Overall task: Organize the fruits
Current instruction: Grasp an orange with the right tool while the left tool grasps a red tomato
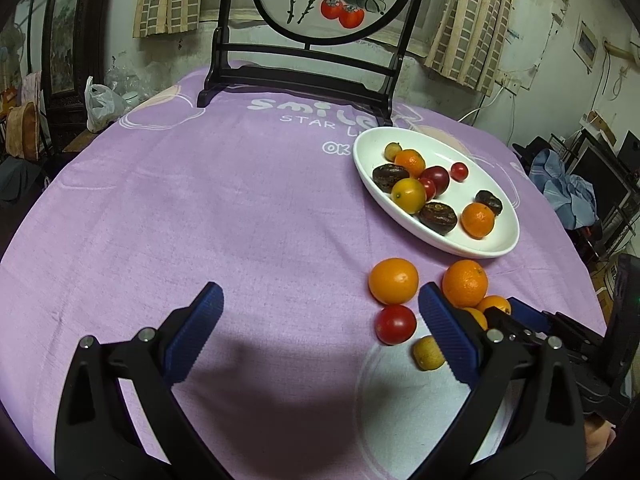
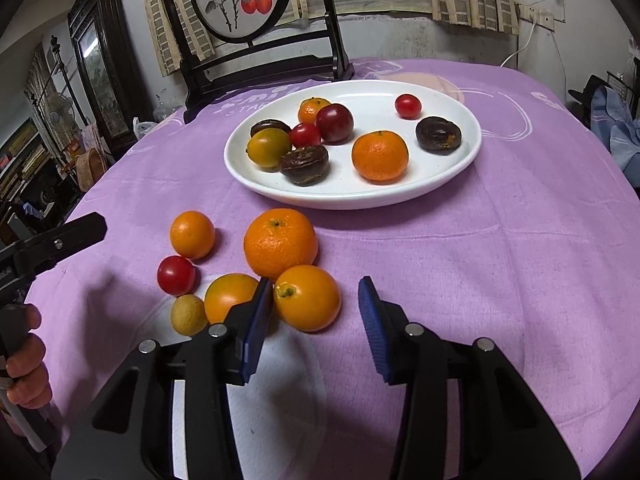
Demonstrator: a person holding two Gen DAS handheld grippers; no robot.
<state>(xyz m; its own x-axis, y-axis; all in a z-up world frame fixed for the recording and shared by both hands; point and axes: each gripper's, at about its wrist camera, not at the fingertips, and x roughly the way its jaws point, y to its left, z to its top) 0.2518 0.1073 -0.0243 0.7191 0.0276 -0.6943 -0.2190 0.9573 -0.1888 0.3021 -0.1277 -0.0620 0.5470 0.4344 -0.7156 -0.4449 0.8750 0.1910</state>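
- The right tool [image 2: 316, 320] hovers low over the bench [image 2: 500, 272], which wears a purple cloth, its blue pads parted.
- A small orange [image 2: 307, 298] lies at the tips, just beside the left pad and clear of the right one.
- Crowded next to it: a large mandarin [image 2: 281, 242], another orange [image 2: 229, 297], a cherry tomato [image 2: 176, 275], a pale longan [image 2: 188, 314], and a further orange [image 2: 192, 234].
- Behind, a white plate [image 2: 460, 168] holds more mixed fruit.
- The left tool [image 2: 80, 232] shows at the left edge, gripped by a hand [image 2: 26, 364].

Fruits [image 2: 280, 242] on tablecloth [image 2: 480, 280] before plate [image 2: 352, 200] of fruit.
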